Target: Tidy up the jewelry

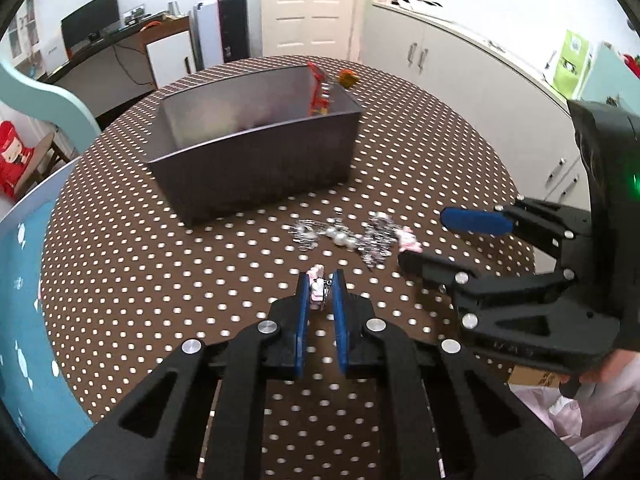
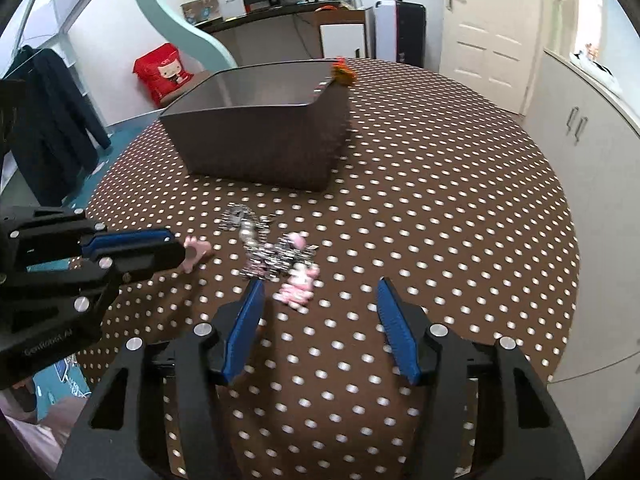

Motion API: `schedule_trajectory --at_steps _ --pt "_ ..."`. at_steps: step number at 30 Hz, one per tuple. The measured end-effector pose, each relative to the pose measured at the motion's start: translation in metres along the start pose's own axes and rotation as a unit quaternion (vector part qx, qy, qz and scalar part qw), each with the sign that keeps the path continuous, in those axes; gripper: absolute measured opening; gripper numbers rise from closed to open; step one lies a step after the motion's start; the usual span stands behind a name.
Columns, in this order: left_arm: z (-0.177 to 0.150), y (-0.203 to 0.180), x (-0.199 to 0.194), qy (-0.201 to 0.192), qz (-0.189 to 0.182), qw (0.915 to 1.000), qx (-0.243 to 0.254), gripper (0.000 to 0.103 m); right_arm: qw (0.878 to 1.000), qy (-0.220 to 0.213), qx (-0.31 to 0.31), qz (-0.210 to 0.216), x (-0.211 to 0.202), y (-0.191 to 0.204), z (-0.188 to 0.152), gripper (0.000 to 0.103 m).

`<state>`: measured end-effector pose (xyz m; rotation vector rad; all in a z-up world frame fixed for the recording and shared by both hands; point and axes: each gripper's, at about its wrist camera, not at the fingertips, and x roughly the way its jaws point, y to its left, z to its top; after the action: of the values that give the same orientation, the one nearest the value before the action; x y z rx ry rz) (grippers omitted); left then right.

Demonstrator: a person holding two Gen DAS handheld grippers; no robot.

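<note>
Clamped between the left gripper (image 1: 321, 285) pads, a pink charm (image 1: 317, 287) stands upright. Right gripper (image 2: 318, 292) jaws gape near the jewelry pile (image 2: 276, 254); lettering on the left tool's body is too blurred to read.

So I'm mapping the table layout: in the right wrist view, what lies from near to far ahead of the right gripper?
Right gripper, open → pink charm → tangled silver jewelry pile → grey bin → orange trinket behind the bin's far corner.
</note>
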<state>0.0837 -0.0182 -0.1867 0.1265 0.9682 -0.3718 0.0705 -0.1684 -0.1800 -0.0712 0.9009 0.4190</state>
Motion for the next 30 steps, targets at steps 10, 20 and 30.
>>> schedule_trajectory --at_steps 10,20,30 --pt "0.0 0.028 -0.008 -0.003 -0.021 0.9995 -0.024 0.011 1.0 -0.001 -0.019 -0.023 0.003 -0.002 -0.003 0.015" --pt "0.006 0.034 -0.023 -0.024 -0.019 0.999 -0.033 0.011 0.999 -0.031 -0.002 -0.041 -0.019 -0.012 0.014 0.015" --pt "0.017 0.036 -0.036 -0.038 -0.003 0.9986 -0.036 0.011 0.997 -0.064 -0.005 -0.049 -0.042 -0.011 0.032 0.015"
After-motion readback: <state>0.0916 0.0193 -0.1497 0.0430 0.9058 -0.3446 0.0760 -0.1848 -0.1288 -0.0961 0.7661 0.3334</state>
